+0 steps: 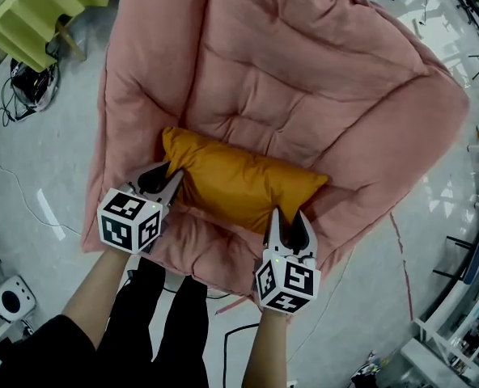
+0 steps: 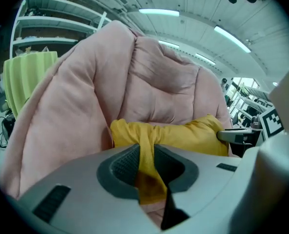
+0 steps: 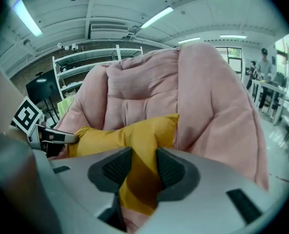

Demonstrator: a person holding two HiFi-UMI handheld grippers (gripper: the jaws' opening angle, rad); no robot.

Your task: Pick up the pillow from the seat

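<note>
Orange-yellow pillow (image 1: 239, 180) lies crosswise on the front part of the pink padded seat (image 1: 304, 71), long axis running L-to-R, just ahead of the person. Can't tell if its underside is clear of the cushion or touching.

L gripper (image 1: 171, 176) is at the pillow's left end and closed down on a pinch of yellow fabric. In the left gripper view the cloth is bunched into a narrow fold between the two dark pads (image 2: 122, 165), pads pressing from both sides, gap small. R gripper (image 1: 289, 221) is at the pillow's near-right edge, close to the right corner. In the right gripper view a thicker wad of fabric sits between its pads (image 3: 170, 168), jaws clamped on it with a wider gap than L. Both grippers angle downward toward the seat.

Marker cube (image 1: 130, 219) on L and marker cube (image 1: 288, 284) on R face the head cam. Bare forearms and a black sleeve (image 1: 29, 354) at bottom of the head view.

Each gripper view catches the other gripper's tip at the pillow's far end. Seat back rises behind the pillow in both.

Bkgd: lime-green stool (image 1: 37, 10) top-left beside the seat, cables (image 1: 21, 95) on grey floor, shelving (image 3: 91, 57), ceiling strip lights, a person (image 3: 264, 62) standing far right.
</note>
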